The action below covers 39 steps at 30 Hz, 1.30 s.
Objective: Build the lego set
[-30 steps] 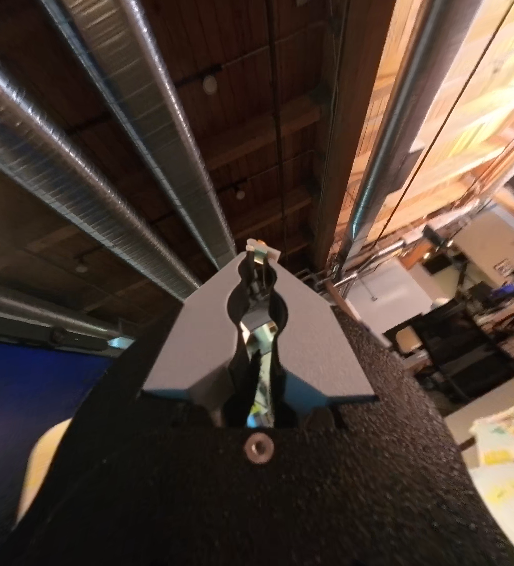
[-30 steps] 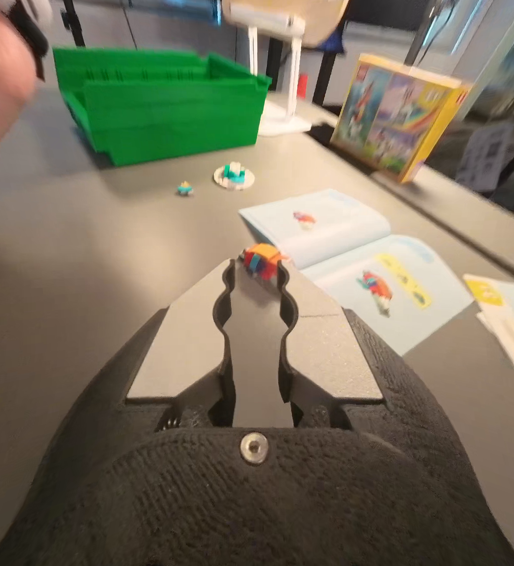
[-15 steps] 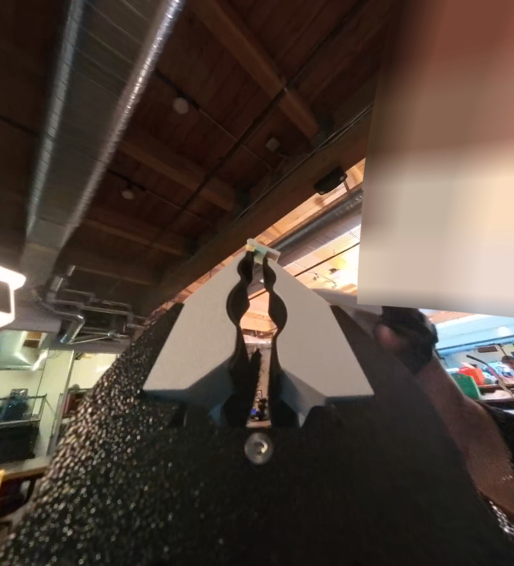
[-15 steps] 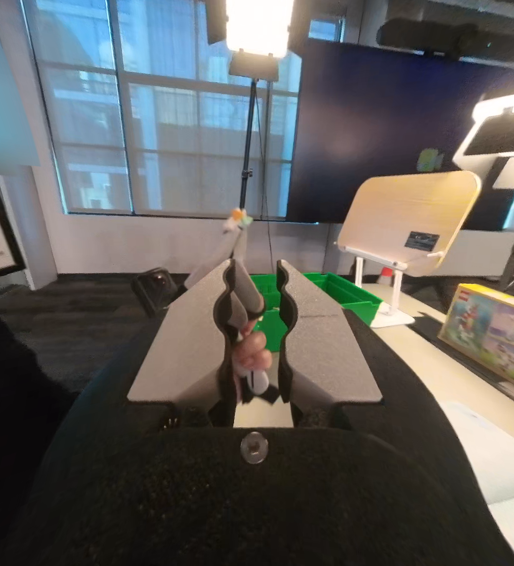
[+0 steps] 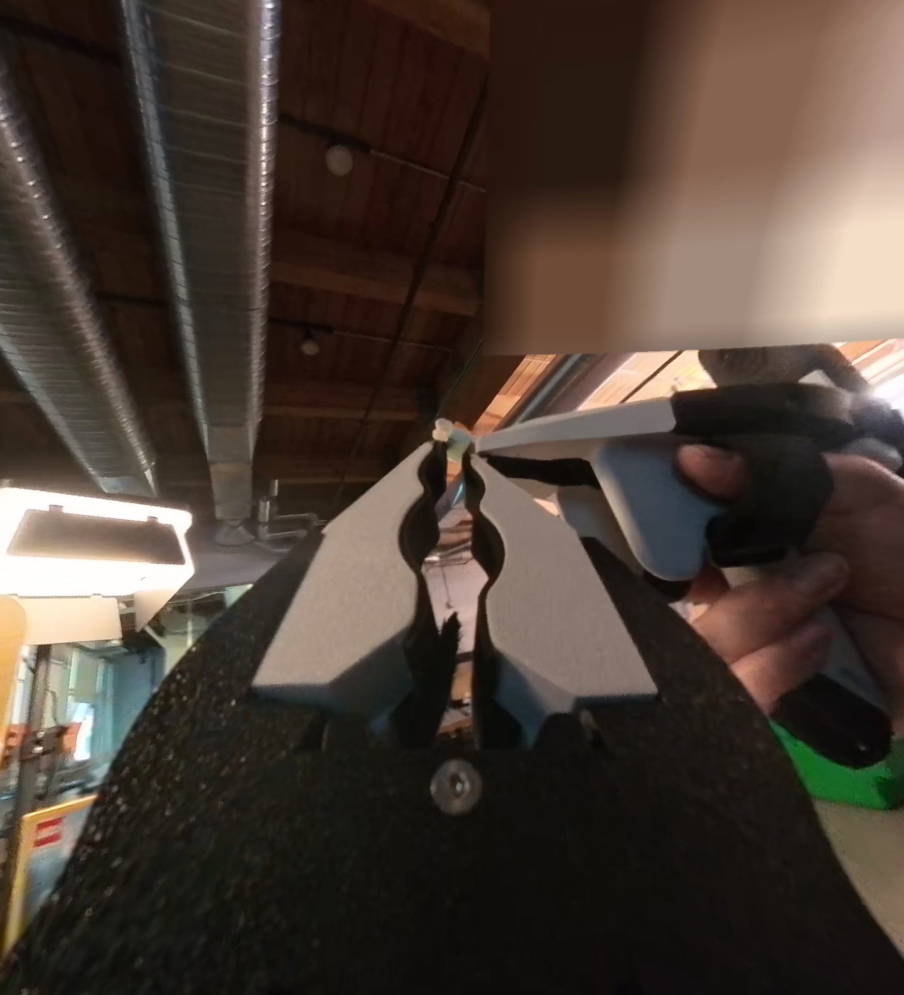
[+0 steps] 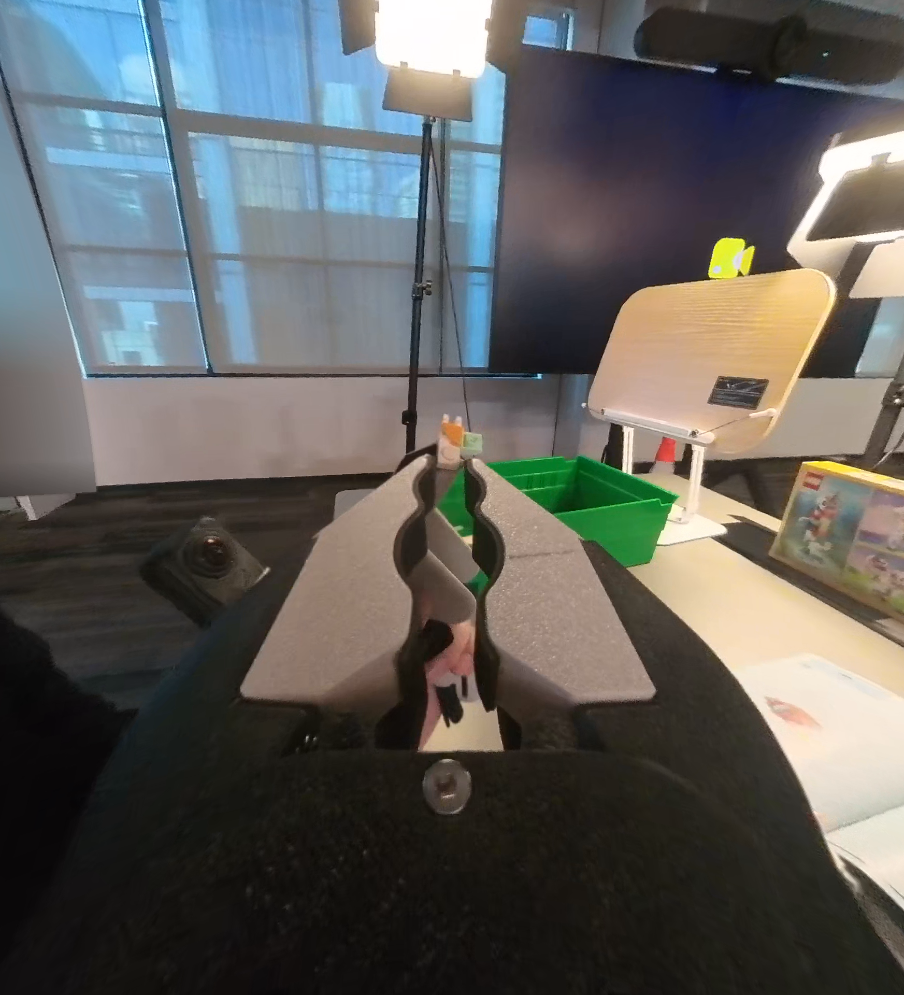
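Note:
My left gripper (image 5: 452, 457) points up at the ceiling and is shut on a small lego piece (image 5: 452, 437), white and pale green, at its tips. My right gripper (image 5: 479, 449), held by a gloved hand (image 5: 815, 565), comes in from the right and meets the piece. In the right wrist view my right gripper (image 6: 448, 464) has its jaws narrowed around the same piece (image 6: 450, 439), which shows white, orange and green. The left gripper's finger (image 6: 445, 565) shows through the gap. Both grippers are raised off the table.
A green bin (image 6: 600, 500), a wooden book stand (image 6: 708, 361), a yellow lego box (image 6: 864, 544) and an open instruction booklet (image 6: 842, 754) are on the table at the right. A light stand (image 6: 420, 269) is behind. Ceiling ducts (image 5: 196, 215) are overhead.
My right gripper left the coloured model on the table, rose and swung to the left gripper, and its jaws narrowed onto the small piece. The left gripper stayed raised and turned.

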### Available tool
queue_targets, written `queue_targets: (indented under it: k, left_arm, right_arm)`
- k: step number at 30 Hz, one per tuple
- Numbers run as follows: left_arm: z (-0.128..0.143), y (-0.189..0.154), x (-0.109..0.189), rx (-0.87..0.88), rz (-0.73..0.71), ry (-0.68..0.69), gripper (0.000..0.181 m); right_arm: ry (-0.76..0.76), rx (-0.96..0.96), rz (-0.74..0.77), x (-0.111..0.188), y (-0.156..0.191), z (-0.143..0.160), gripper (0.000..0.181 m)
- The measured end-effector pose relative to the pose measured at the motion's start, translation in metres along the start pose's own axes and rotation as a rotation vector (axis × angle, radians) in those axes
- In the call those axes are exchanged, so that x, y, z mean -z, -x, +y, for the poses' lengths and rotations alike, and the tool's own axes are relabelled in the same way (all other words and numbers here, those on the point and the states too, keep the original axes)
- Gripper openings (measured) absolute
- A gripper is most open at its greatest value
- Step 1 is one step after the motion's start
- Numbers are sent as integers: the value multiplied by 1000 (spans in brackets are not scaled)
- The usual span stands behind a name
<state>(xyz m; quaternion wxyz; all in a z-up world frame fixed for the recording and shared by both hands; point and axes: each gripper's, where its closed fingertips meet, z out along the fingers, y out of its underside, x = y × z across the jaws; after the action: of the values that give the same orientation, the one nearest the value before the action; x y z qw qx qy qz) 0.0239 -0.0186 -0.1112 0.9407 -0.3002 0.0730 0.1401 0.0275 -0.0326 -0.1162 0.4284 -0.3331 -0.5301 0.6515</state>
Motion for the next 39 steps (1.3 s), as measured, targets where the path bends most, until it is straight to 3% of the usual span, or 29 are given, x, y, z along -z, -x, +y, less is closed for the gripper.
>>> queue_targets:
  k: [4, 6, 7, 8, 11, 16, 20, 28, 39]
  left_arm:
    - [11, -2, 5, -62, 22, 43, 3]
    - [24, -7, 9, 12, 108, 112, 5]
    - [31, -11, 13, 85, 170, 166, 10]
    - [39, -12, 17, 169, 214, 234, 28]
    - [60, -28, 42, 404, 464, 428, 49]
    - [93, -43, 74, 477, 638, 682, 35]
    - [100, -48, 86, 459, 718, 729, 14]
    - [114, -47, 95, 480, 753, 801, 5]
    - [145, -54, 125, 357, 826, 1007, 5]
  right_arm:
    - [22, -3, -15, 3, -7, 9, 6]
    - [50, 25, -37, 10, -13, 18, 6]
    - [68, 50, -63, 15, -15, 25, 6]
    - [87, 87, -93, 22, -17, 32, 6]
    - [167, 224, -166, 40, -23, 63, 6]
    - [261, 284, -229, 52, -37, 107, 6]
    - [320, 313, -240, 55, -42, 128, 6]
    - [394, 315, -246, 56, -48, 148, 6]
    - [591, 319, -280, 64, -55, 184, 6]
